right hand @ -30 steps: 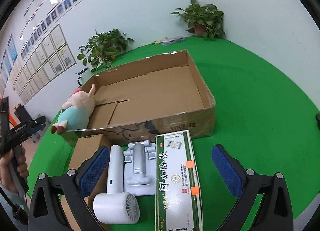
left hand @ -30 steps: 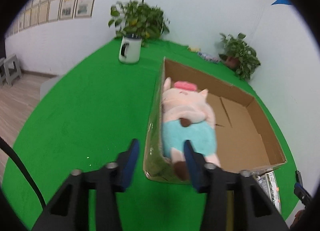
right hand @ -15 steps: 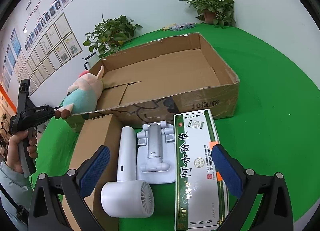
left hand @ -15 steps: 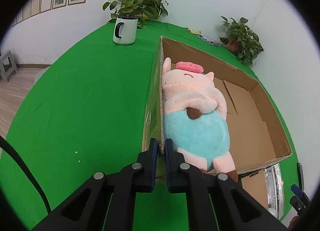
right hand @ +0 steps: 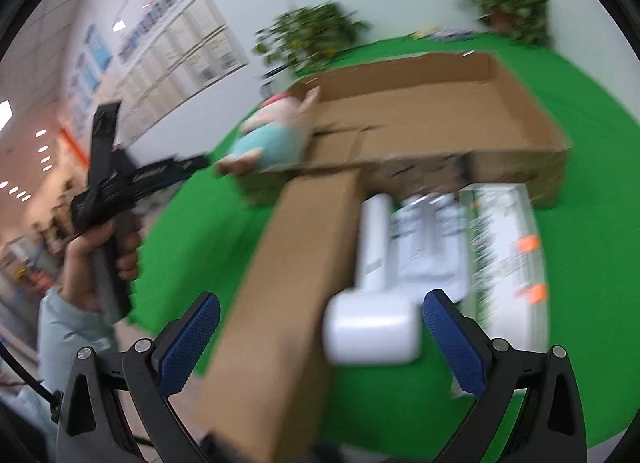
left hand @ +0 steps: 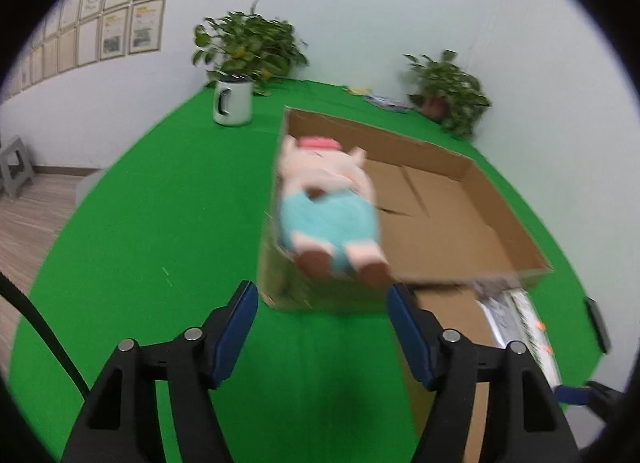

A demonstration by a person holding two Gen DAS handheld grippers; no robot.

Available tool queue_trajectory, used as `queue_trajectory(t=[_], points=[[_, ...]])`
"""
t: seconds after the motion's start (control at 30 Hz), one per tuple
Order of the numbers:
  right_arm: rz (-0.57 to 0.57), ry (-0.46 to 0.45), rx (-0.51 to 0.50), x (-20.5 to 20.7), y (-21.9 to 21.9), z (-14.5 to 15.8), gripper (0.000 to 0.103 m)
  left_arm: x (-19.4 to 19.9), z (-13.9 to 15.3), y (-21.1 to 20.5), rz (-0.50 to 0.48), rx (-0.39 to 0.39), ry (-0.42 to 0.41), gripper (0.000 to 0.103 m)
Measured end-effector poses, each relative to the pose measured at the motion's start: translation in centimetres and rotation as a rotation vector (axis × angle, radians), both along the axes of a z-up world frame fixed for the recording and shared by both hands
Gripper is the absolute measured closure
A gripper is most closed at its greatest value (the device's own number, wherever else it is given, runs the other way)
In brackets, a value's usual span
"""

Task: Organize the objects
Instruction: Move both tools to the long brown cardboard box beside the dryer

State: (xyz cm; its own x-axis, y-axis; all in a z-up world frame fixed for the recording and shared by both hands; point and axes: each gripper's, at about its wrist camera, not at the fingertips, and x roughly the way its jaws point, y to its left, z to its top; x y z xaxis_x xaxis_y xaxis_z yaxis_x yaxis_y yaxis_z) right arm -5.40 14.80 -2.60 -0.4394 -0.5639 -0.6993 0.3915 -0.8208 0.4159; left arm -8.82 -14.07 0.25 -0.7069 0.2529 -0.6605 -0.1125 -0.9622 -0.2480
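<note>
A pink plush pig in teal shorts (left hand: 328, 207) lies on the near left corner of the open cardboard box (left hand: 440, 199), feet over the rim. My left gripper (left hand: 320, 319) is open and empty, just in front of that corner. In the right wrist view the pig (right hand: 272, 135) and box (right hand: 500, 111) show again. My right gripper (right hand: 320, 327) is open above a long brown carton (right hand: 288, 287) and a white hair dryer (right hand: 372, 303). A white stand (right hand: 428, 251) and a green-and-white box (right hand: 504, 255) lie beside them.
A white mug (left hand: 233, 102) and a potted plant (left hand: 248, 47) stand at the table's far left; another plant (left hand: 448, 87) at the far right. The green cloth (left hand: 160, 223) covers the table. The left hand-held gripper (right hand: 120, 183) shows at left in the right wrist view.
My left gripper was shut at the box's near corner and has now opened and pulled back. My right gripper swung left over the brown carton and hair dryer. Both views are motion-blurred.
</note>
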Motion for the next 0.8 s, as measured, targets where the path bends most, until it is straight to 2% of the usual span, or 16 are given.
queue_trajectory(t=[0.13, 0.2, 0.27, 0.4, 0.43, 0.5, 0.57, 0.6, 0.63, 0.7, 0.73, 0.77, 0.8], points=[[0.071, -0.027, 0.034, 2.6, -3.5, -1.1, 0.001, 3.3, -2.6, 2.4, -0.156, 0.129, -0.103, 0.036], [0.089, -0.007, 0.105, 3.7, -5.3, -1.3, 0.0, 3.9, -4.5, 3.3, -0.21, 0.205, -0.172, 0.036], [0.093, 0.037, 0.207, 4.5, -6.9, -1.2, 0.001, 4.2, -6.2, 4.0, -0.234, 0.241, -0.22, 0.036], [0.078, 0.112, 0.368, 5.8, -9.3, -1.8, 0.003, 4.8, -7.8, 4.2, -0.267, 0.311, -0.253, 0.038], [0.071, 0.136, 0.394, 6.1, -9.6, -1.9, 0.007, 4.9, -7.8, 4.1, -0.267, 0.312, -0.254, 0.038], [0.053, 0.176, 0.42, 6.4, -9.9, -1.7, 0.044, 5.5, -7.9, 3.8, -0.262, 0.323, -0.254, 0.038], [0.048, 0.156, 0.362, 6.0, -9.6, -1.3, 0.065, 6.0, -8.1, 3.2, -0.249, 0.336, -0.262, 0.038], [0.045, 0.137, 0.325, 5.7, -9.3, -1.1, 0.071, 6.3, -8.2, 2.8, -0.243, 0.347, -0.268, 0.038], [0.042, 0.129, 0.309, 5.6, -9.2, -1.1, 0.072, 6.5, -8.3, 2.3, -0.235, 0.358, -0.274, 0.038], [0.045, 0.138, 0.322, 5.8, -9.6, -1.1, 0.07, 7.3, -8.5, 1.6, -0.213, 0.369, -0.277, 0.038], [0.045, 0.144, 0.332, 5.8, -9.7, -1.1, 0.066, 7.6, -8.6, 1.3, -0.207, 0.372, -0.278, 0.038], [0.035, 0.15, 0.357, 5.8, -9.9, -1.1, 0.042, 7.7, -8.5, 1.0, -0.204, 0.371, -0.281, 0.038], [0.014, 0.148, 0.383, 5.8, -10.0, -1.3, 0.005, 7.8, -8.5, 0.9, -0.203, 0.369, -0.28, 0.038]])
